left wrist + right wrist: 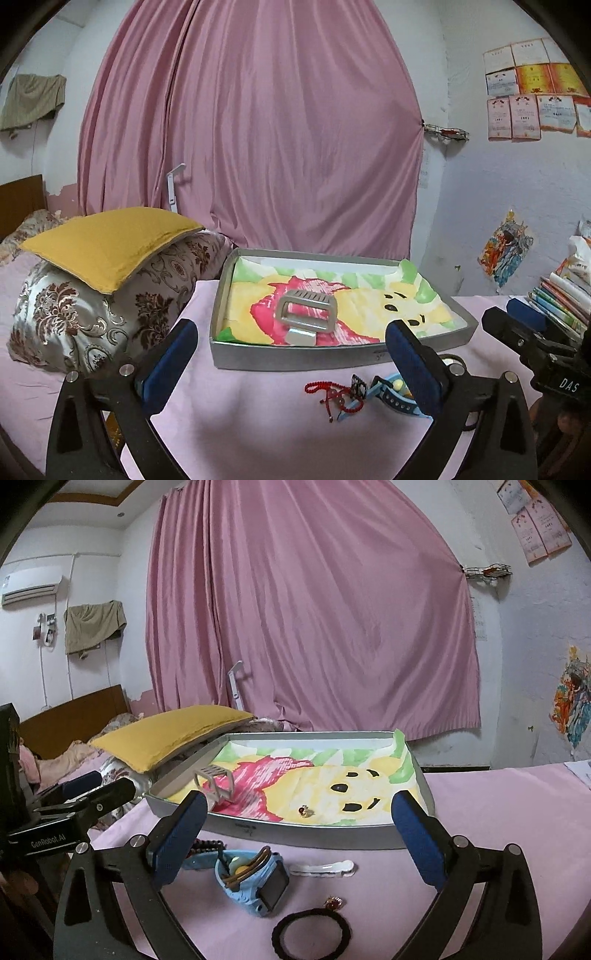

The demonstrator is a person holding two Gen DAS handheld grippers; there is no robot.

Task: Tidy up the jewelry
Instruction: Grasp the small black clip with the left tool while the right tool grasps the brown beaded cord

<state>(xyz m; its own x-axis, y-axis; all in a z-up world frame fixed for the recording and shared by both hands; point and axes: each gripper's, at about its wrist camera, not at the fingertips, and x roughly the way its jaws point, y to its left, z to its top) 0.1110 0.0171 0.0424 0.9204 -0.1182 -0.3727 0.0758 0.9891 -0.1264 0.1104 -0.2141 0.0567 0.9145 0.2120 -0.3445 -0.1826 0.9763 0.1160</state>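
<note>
A grey tray (295, 360) (314, 836) lined with a cartoon bear cloth sits on the pink bed. In it lie a silver buckle (306, 314) (216, 781) and a small gold earring (306, 811). In front of the tray lie a red bead string (334, 395), a blue watch (255, 882) (393, 397), a white hair clip (323, 868), a red-stone ring (333, 902) and a black hair tie (312, 936). My left gripper (291, 365) is open and empty before the tray. My right gripper (299, 834) is open and empty above the watch.
A yellow pillow (107, 243) on a patterned cushion (92, 314) lies left of the tray. Stacked books (561, 299) stand at the right. A pink curtain (251, 129) hangs behind. The other gripper shows at the right edge of the left wrist view (535, 343).
</note>
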